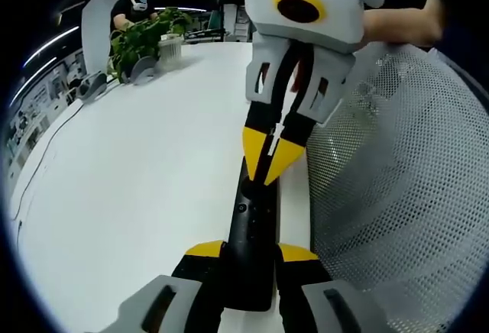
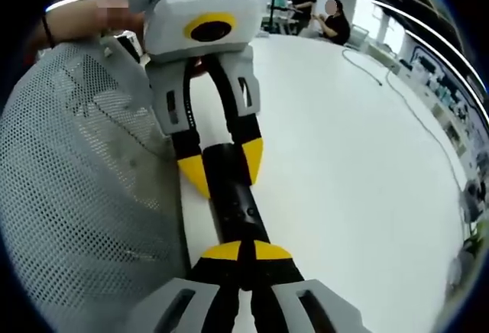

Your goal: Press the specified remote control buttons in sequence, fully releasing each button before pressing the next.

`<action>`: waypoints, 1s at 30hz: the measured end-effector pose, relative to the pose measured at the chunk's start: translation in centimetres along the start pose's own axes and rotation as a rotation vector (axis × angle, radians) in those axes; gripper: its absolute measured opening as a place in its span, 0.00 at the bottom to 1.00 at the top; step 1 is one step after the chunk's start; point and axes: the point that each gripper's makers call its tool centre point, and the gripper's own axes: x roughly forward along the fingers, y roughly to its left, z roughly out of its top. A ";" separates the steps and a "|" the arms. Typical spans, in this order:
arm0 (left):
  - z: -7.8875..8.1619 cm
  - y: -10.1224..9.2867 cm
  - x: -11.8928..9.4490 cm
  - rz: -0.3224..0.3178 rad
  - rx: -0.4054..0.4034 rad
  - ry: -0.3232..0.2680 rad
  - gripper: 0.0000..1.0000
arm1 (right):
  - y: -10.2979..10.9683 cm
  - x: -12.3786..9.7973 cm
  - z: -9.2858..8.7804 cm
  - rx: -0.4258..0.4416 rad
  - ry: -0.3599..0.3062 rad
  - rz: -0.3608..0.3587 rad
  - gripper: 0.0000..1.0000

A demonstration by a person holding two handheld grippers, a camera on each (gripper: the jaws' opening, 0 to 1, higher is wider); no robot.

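The left tongs are clamped on the near end of a black remote, which lies along the white table edge beside a mesh chair back. The right tongs, jaws together, touch the remote's far end with their yellow tips. Farther off, a plant stands by the far edge.
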 end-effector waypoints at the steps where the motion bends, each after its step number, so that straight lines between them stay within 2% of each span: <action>1: 0.0 0.0 0.0 0.000 0.001 0.000 0.25 | -0.1 0.0 0.0 -0.018 0.009 -0.006 0.00; 4: 0.0 -0.1 0.0 0.000 0.005 0.001 0.25 | 0.0 0.1 0.0 -0.054 0.030 -0.017 0.00; 5: 0.0 -0.1 0.0 0.000 0.008 0.002 0.25 | -0.2 0.2 0.0 -0.124 0.039 -0.034 0.00; 6: 0.0 -0.1 0.0 0.004 0.011 0.005 0.25 | -0.3 0.2 0.0 -0.148 0.041 -0.056 0.00; 8: 0.0 -0.1 0.1 0.005 0.022 0.014 0.25 | -0.2 0.4 0.0 -0.111 0.053 -0.057 0.00; 9: 0.1 0.0 0.1 0.003 0.022 0.019 0.25 | -0.3 0.4 0.0 -0.122 0.062 -0.054 0.00; 12: 0.0 0.0 0.0 -0.003 0.017 0.016 0.25 | -0.4 0.2 0.0 -0.078 0.039 -0.049 0.00; 16: 0.0 0.0 0.1 0.004 0.015 0.015 0.25 | -0.3 0.2 -0.1 -0.107 0.027 -0.051 0.00; 23: 0.0 0.0 0.0 0.015 0.001 0.006 0.25 | -0.5 0.0 0.0 -0.056 -0.020 -0.023 0.00; 30: 0.1 0.1 0.1 0.024 -0.033 -0.002 0.25 | -0.3 -0.1 0.0 -0.056 -0.028 0.002 0.00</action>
